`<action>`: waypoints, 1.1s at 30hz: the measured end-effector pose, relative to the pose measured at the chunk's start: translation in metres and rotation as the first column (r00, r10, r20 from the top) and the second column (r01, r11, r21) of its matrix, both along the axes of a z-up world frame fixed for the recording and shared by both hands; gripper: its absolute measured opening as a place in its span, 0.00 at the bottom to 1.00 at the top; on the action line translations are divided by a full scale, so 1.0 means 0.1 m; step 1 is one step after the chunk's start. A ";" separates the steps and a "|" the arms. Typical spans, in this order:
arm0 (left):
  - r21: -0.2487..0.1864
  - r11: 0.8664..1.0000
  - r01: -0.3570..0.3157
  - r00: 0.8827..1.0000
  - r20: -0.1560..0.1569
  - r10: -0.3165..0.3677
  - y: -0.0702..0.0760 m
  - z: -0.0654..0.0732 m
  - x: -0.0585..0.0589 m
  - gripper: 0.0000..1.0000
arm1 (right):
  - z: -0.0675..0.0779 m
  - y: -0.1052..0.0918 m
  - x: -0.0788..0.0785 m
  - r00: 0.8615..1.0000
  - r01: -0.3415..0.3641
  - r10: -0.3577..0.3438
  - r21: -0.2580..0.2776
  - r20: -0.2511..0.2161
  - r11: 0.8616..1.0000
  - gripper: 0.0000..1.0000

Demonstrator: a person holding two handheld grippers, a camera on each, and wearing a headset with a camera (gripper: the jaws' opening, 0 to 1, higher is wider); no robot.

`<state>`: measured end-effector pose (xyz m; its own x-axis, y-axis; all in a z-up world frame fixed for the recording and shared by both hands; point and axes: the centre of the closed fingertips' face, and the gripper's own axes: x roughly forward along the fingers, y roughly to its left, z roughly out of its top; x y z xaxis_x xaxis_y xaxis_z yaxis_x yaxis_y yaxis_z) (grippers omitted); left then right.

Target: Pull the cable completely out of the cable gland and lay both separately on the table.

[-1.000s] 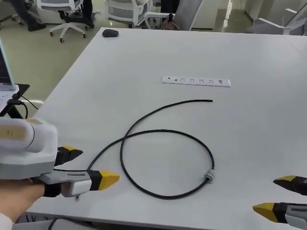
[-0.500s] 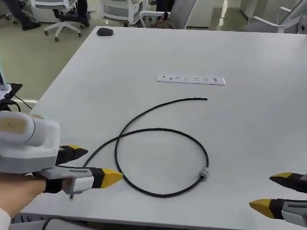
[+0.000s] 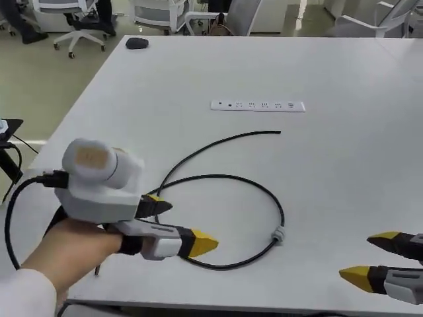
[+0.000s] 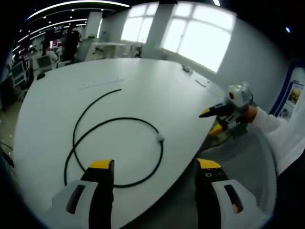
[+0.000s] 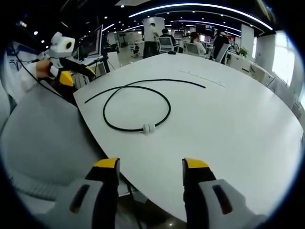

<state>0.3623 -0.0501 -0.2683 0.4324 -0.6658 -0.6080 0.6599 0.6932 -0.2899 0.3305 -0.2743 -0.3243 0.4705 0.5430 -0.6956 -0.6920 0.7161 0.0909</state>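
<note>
A long black cable point(image 3: 228, 176) lies in a loop on the white table point(image 3: 344, 165), its free end pointing toward the far side. A small grey cable gland point(image 3: 277, 234) sits on the cable at the loop's near right. My left gripper point(image 3: 182, 224) hovers open over the loop's near left part, held in a hand. My right gripper point(image 3: 367, 256) is open at the table's near right edge, apart from the gland. The left gripper view shows the cable point(image 4: 124, 119), the gland point(image 4: 160, 139) and its own open jaws point(image 4: 155, 164). In the right gripper view the gland point(image 5: 148, 128) lies ahead of the open jaws point(image 5: 151, 163).
A white power strip point(image 3: 258, 105) lies beyond the cable's free end. A dark mouse point(image 3: 137, 43) rests near the far left corner. Office chairs point(image 3: 158, 13) stand behind the table. The table's front edge runs just below both grippers.
My left gripper has moved right and forward, from the table's left edge to over the near left part of the loop. The right gripper has barely moved. The cable lies unchanged.
</note>
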 end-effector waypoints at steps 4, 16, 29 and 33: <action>-0.056 0.998 -0.011 1.000 -0.028 0.009 -0.24 -0.04 0.11 0.67 | 0.00 -0.02 -0.04 1.000 0.011 -0.011 0.001 -0.004 1.000 0.54; -0.092 0.995 -0.042 0.992 -0.124 0.030 -0.64 -0.48 0.24 0.66 | 0.04 -0.18 -0.11 0.998 0.055 -0.055 -0.007 0.004 0.998 0.53; -0.061 0.998 0.030 0.990 -0.133 -0.038 -1.17 -0.92 0.40 0.51 | 0.08 -0.32 -0.22 0.996 0.094 -0.094 0.012 0.001 0.996 0.53; -0.039 0.999 0.028 0.992 -0.123 -0.032 -1.21 -1.05 0.46 0.44 | 0.03 -0.36 -0.29 0.993 0.115 -0.114 0.014 -0.012 0.993 0.53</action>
<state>0.4087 -0.1716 -0.3733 0.3350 -0.7006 -0.6300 0.6377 0.6608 -0.3958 0.3015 -0.3107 -0.3214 0.5225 0.4964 -0.6933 -0.6045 0.7891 0.1094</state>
